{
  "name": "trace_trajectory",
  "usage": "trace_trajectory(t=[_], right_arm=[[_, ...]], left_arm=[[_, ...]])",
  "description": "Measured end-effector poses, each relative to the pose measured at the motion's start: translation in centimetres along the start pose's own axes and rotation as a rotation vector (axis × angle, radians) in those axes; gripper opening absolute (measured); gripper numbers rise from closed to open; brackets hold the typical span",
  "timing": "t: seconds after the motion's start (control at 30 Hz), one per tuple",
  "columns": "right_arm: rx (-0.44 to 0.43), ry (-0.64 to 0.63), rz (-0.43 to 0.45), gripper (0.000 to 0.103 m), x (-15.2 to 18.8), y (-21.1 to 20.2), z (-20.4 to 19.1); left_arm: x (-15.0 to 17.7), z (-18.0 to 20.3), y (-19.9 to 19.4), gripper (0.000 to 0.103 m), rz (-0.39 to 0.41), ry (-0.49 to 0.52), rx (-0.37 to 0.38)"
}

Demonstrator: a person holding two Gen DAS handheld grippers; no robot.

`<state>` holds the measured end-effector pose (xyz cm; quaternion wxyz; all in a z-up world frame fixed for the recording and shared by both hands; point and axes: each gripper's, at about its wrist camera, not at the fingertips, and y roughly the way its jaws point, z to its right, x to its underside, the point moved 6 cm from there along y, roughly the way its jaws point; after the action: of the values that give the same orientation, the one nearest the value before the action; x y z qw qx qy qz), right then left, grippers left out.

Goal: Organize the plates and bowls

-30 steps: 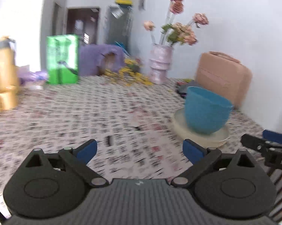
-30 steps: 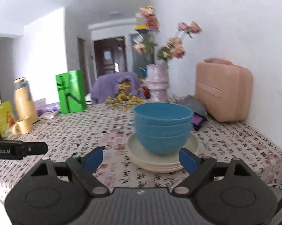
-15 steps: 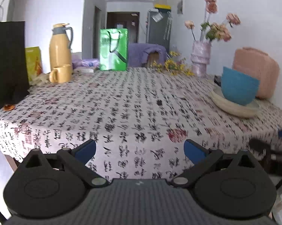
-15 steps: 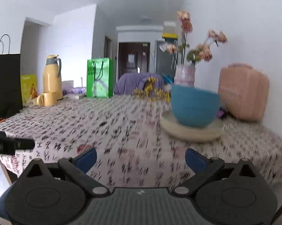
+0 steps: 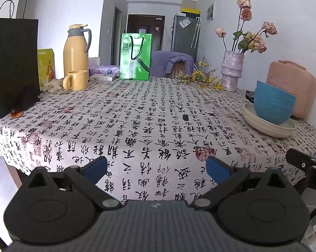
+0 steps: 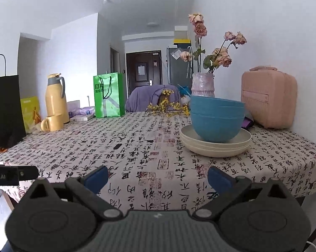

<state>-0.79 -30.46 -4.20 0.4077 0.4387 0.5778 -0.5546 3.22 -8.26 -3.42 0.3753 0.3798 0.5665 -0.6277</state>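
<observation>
A nested stack of blue round bowls sits on a stack of cream shallow plates, toward the far right side of the table covered by a white cloth printed with black calligraphy. How many bowls are nested is hard to count; at least two rims show. Just behind the stack stands a pink hard-shell case against the wall, and a dark purple-edged item, too hidden to name, lies between case and plates. Beside them a pale lilac ribbed vase holds dried pink roses, with yellow flower sprigs lying near its foot.

Across the table stand a green paper shopping bag, a yellow thermos jug with a yellow mug in front, and a black paper bag at the left edge. A small black scrap lies on the open cloth.

The right gripper hangs at the near table edge, its jaws having just been opening and now spread wide with nothing between them. The left gripper is likewise spread and empty. Bare cloth lies between both grippers and the stack.
</observation>
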Motion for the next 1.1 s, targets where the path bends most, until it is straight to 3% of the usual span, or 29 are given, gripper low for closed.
trace_trajectory(t=[1.1], right_arm=[[0.008, 0.033, -0.002, 0.103, -0.08, -0.02, 0.8]], left_arm=[[-0.44, -0.08, -0.28, 0.103, 0.026, 0.005, 0.001]])
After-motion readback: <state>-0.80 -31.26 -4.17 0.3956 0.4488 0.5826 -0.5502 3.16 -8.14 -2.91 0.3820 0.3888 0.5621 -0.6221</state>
